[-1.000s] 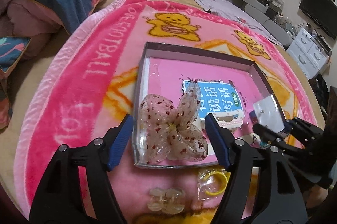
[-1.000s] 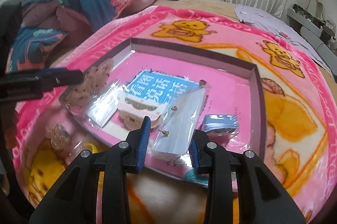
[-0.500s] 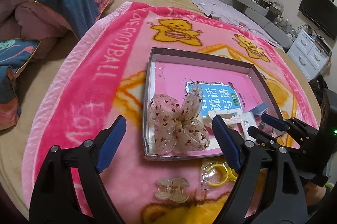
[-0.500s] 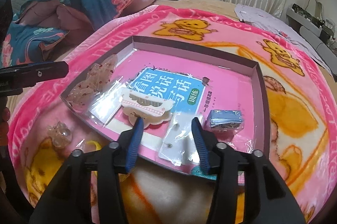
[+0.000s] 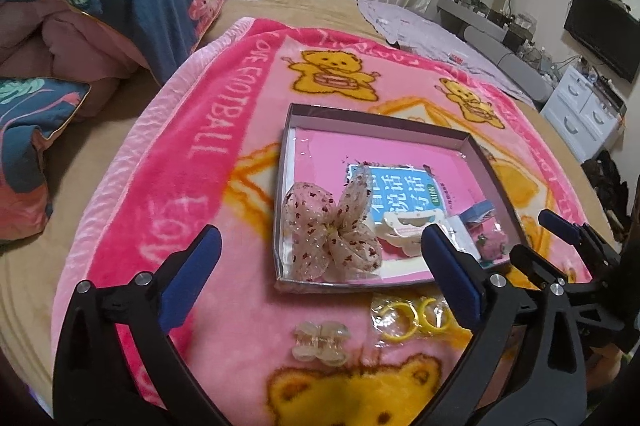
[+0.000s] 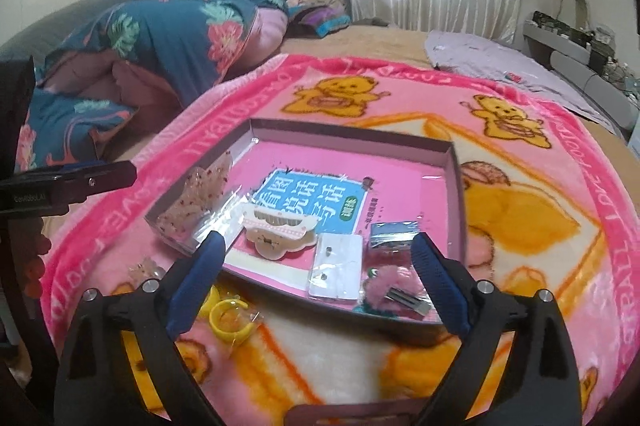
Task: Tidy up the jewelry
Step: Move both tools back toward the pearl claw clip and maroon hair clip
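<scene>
Box [image 6: 456, 185] far half bare, near edge crowded by bow [image 5: 332, 234], clips, card [image 6: 336, 266], blanket [image 5: 192, 153] left open

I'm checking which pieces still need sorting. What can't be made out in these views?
- Yellow hoops: left wrist view, the left gripper's finger covers the bag's right side; count unclear.
- Clear hair claw: right wrist view, blurred, partly behind the right gripper's finger.
- Earring card: studs too small to identify.

The pink blanket [image 5: 192, 185] carries white border lettering, "LOVE FOOTBALL" along its left edge; the blue book cover [image 6: 312, 197] in the tray bears large white Chinese characters, 看图说话写话, plus a green badge reading 训练; the left hand-held gripper [image 6: 68, 181] shows faint print, too blurred to read.
</scene>
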